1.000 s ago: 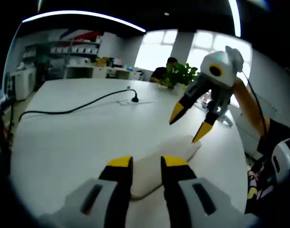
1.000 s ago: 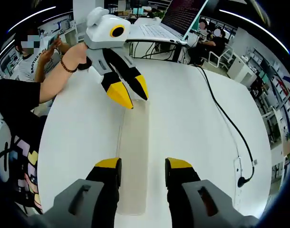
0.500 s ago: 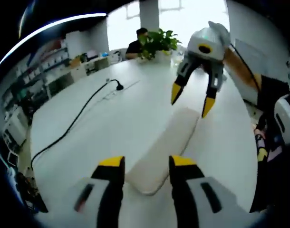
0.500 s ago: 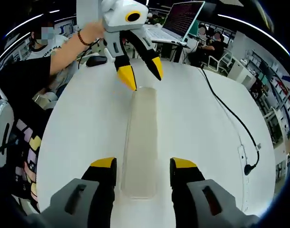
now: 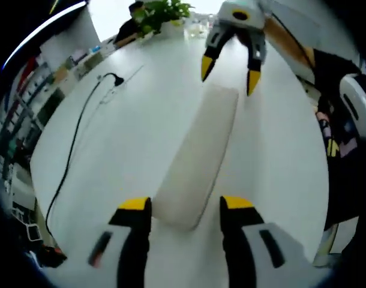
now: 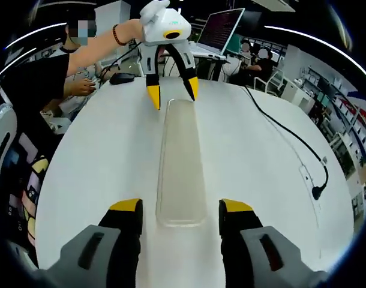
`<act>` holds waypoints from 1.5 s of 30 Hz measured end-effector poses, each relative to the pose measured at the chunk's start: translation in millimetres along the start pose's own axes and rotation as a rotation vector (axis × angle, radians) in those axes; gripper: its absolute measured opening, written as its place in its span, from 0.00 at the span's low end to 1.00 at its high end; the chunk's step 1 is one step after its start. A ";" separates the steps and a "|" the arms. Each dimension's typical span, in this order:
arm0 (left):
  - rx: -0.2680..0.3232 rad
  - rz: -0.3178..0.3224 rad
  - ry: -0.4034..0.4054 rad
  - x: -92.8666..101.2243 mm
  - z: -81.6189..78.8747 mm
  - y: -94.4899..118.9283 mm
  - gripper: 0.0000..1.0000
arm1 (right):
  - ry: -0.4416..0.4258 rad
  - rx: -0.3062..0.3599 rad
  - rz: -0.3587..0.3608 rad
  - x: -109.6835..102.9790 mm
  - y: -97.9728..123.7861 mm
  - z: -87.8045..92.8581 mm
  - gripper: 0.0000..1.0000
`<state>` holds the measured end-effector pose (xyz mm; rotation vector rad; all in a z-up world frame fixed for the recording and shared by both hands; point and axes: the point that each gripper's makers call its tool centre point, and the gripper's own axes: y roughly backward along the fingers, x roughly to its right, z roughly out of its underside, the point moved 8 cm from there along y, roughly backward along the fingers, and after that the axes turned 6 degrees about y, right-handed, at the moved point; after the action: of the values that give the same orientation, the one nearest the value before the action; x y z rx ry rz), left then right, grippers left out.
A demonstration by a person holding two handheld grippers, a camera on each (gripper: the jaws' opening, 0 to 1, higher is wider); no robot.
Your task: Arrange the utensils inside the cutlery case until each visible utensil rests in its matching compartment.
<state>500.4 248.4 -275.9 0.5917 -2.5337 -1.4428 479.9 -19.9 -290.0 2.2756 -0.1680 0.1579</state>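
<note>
The closed cutlery case (image 6: 182, 165) lies lengthwise on the white bench (image 6: 261, 180), the left gripper (image 5: 186, 204) and right gripper (image 6: 180, 207) gaping at opposite ends; no utensils visible, sorting seems unstarted

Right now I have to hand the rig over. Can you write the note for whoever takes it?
Left gripper: open, empty, fingers either side of one end of the closed cutlery case.
Right gripper: open, empty, at the opposite end.
The case lies lengthwise on the white table, lid on; no utensils in sight.
Done: both grippers lined up on the case.
Left: grip it, open it, sort the utensils.
</note>
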 end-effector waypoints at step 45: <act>-0.061 0.027 -0.004 -5.4 4.3 -16.3 0.46 | -0.049 0.089 0.014 3.8 -8.4 16.9 0.37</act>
<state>508.1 246.6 -291.8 0.5435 -2.4806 -1.5073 486.1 -27.6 -306.5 2.3690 -0.2058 0.1192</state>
